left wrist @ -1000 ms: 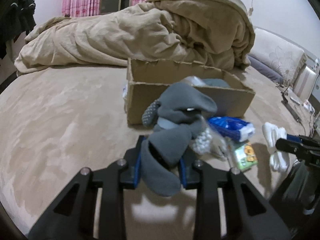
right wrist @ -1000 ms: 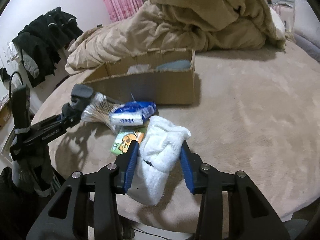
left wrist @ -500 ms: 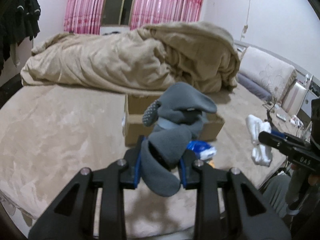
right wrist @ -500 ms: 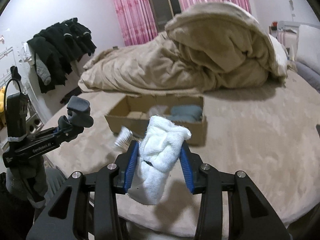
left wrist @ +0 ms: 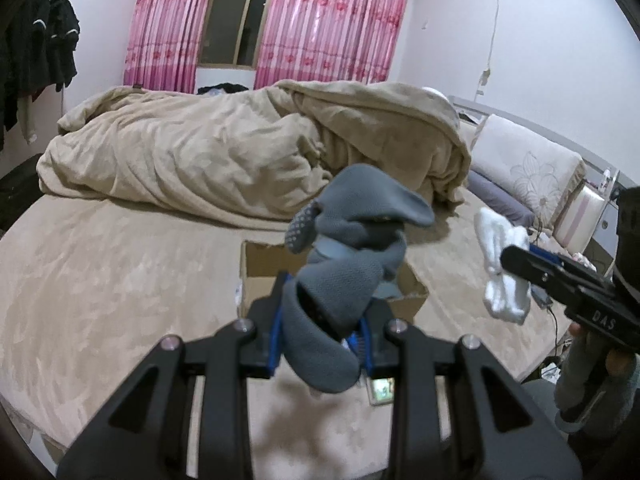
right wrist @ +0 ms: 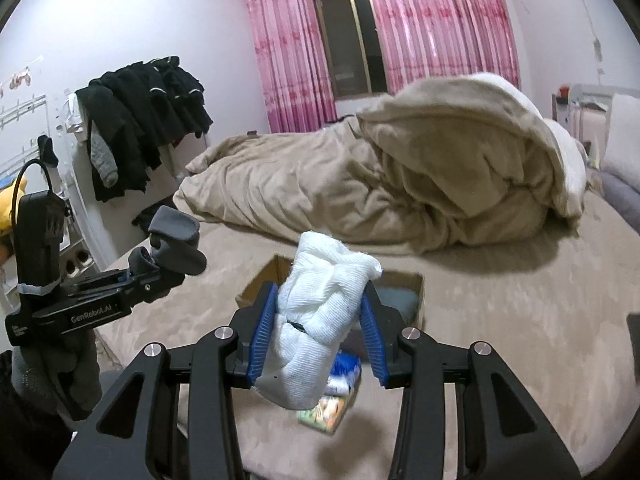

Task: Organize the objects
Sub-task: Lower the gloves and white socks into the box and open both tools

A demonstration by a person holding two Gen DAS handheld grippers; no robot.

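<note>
My left gripper (left wrist: 320,336) is shut on a bundle of grey socks (left wrist: 344,264), held high above the bed. My right gripper (right wrist: 316,332) is shut on a bundle of white socks (right wrist: 316,320), also raised. Both hang over an open cardboard box (left wrist: 408,296) on the tan bedspread; the box also shows in the right wrist view (right wrist: 416,292), with grey cloth inside. The white socks show in the left wrist view (left wrist: 500,264), and the grey socks in the right wrist view (right wrist: 176,248).
A small green packet (right wrist: 324,412) and a blue packet (right wrist: 344,372) lie on the bed in front of the box. A rumpled tan duvet (left wrist: 224,160) fills the far side. Dark clothes (right wrist: 144,116) hang on a rack at left. Pillows (left wrist: 524,168) lie right.
Both grippers have risen well above the bed with their socks. The box and the packets now sit lower and smaller in both views.
</note>
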